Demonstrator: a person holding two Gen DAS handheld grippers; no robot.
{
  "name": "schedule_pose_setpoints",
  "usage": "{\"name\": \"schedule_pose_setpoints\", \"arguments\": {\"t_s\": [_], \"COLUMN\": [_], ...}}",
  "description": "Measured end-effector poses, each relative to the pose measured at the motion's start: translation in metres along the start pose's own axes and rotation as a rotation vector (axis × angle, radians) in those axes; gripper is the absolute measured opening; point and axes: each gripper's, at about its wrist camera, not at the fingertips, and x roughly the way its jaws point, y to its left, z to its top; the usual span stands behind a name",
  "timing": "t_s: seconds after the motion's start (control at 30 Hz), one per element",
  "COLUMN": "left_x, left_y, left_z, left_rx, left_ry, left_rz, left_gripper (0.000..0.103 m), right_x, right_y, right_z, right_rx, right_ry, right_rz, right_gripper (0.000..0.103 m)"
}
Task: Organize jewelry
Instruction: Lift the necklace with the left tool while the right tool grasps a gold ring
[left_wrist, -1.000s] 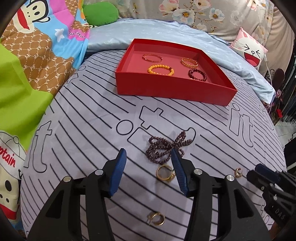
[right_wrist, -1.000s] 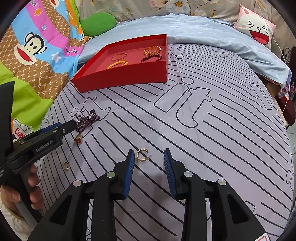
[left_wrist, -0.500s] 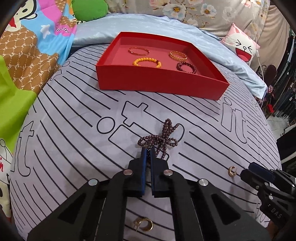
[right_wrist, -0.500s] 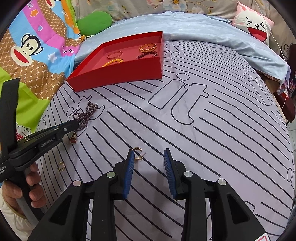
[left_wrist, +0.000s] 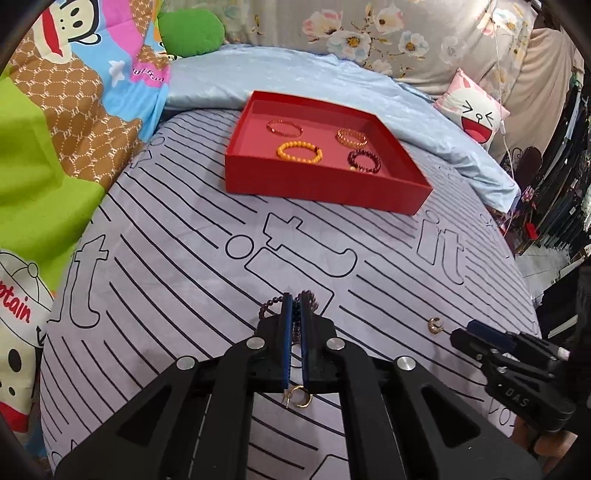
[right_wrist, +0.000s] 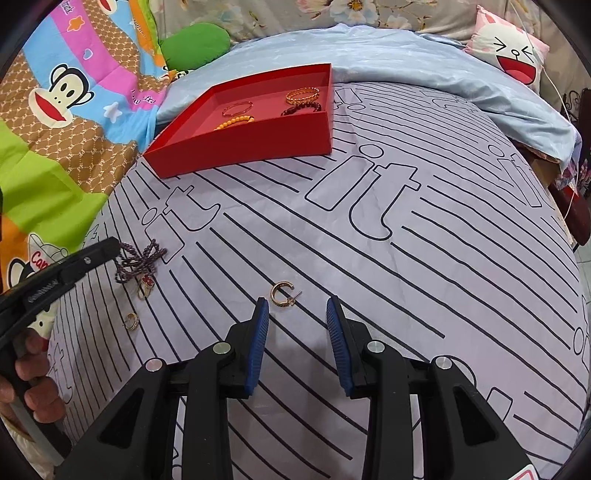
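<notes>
Gripping the dark purple beaded strand on the near part of the striped bedsheet, left gripper clenched with its blue pads pinching the beads, loops spilling out to either side of the tips and a gold pendant with a red stone trailing beneath in the right wrist view. Sitting already in the red tray at the far side: an orange bead bracelet, a thin reddish bangle, a gold chain bracelet and a dark maroon bead bracelet, well apart from each other. Remaining on the sheet, by the look of it: the strand itself, not yet carried across, plus three gold hoop earrings, one just beyond the right gripper, one to its near left, one under the left gripper. Hovering released, right gripper with pads spread wide, grasping nothing. Roughly halfway, judging by the count.
</notes>
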Motion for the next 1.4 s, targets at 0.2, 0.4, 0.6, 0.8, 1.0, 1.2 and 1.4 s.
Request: {"name": "schedule_pose_setpoints", "arguments": {"t_s": [0.2, 0.4, 0.6, 0.8, 1.0, 1.2, 1.4], "left_x": [-0.026, -0.033, -0.013, -0.002, -0.005, -0.006, -0.001], "left_y": [-0.008, -0.025, -0.016, 0.002, 0.003, -0.003, -0.013], "left_z": [-0.003, -0.030, -0.060, -0.066, -0.070, -0.069, -0.068], "left_rx": [0.001, 0.063, 0.058, 0.007, 0.013, 0.025, 0.055], "left_ry": [-0.024, 0.030, 0.123, 0.151, 0.152, 0.150, 0.141], "left_rz": [-0.081, -0.134, -0.072, -0.038, -0.039, -0.053, -0.060], "left_gripper": [0.003, 0.003, 0.003, 0.003, 0.004, 0.011, 0.029], "right_x": [-0.002, -0.001, 0.000, 0.000, 0.000, -0.001, -0.003], "right_y": [-0.001, -0.004, -0.001, 0.004, 0.010, 0.010, 0.012], "right_z": [-0.003, -0.006, -0.008, -0.008, -0.009, -0.008, -0.007], "right_rx": [0.003, 0.013, 0.005, -0.006, -0.024, -0.020, -0.026], "right_ry": [0.001, 0.008, 0.009, 0.011, 0.014, 0.012, 0.007], "right_rz": [0.001, 0.002, 0.005, 0.008, 0.010, 0.010, 0.013], "right_gripper": [0.033, 0.033, 0.033, 0.033, 0.033, 0.033, 0.033]}}
